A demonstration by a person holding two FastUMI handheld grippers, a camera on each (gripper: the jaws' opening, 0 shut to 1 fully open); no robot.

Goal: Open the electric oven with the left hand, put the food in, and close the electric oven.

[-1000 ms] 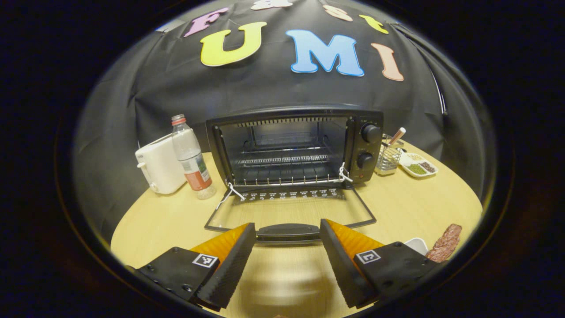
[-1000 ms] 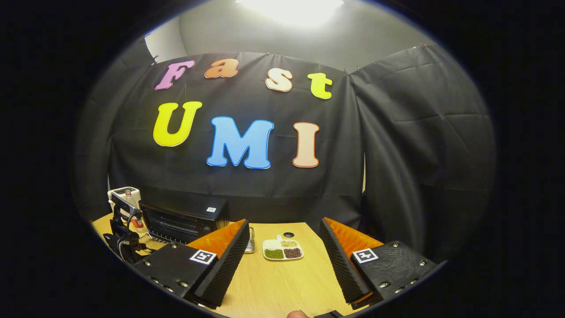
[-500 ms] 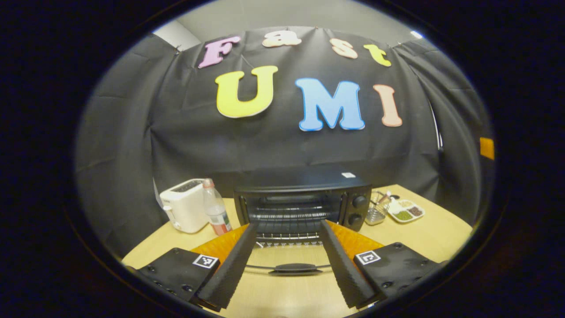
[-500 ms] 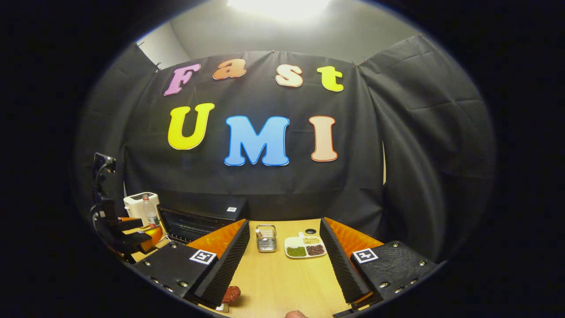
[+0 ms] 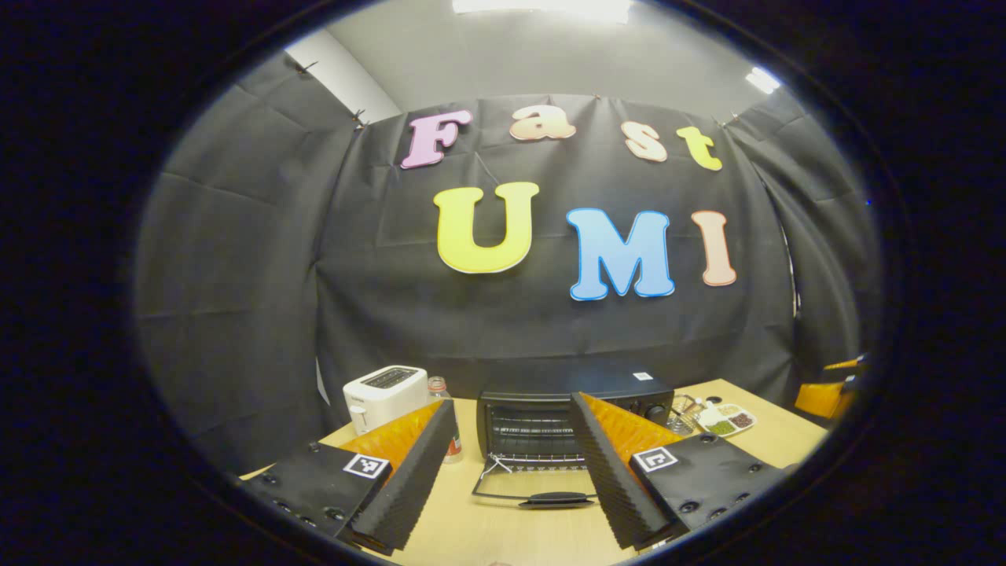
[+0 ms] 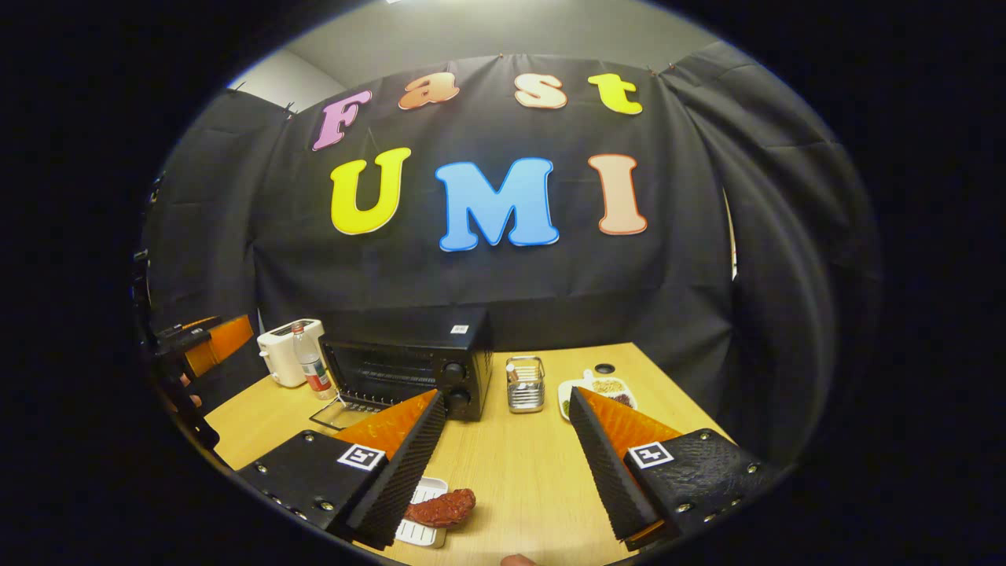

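A: We note the oven (image 5: 574,420) at the back of the bench (image 6: 519,472), door (image 5: 530,483) dropped flat and rack exposed, so the cavity is ready to load.

B: And the food (image 6: 440,508)?

A: A reddish piece lying partly on a small white tray (image 6: 420,520) at the bench's near edge, well apart from the oven, just beside the right claw (image 6: 503,460).

B: Claw states?

A: Right claw spread wide and empty, aimed low, we judge for the pickup. Left claw (image 5: 511,472) released, gripping nothing, held back from the door handle, leaving the approach free.
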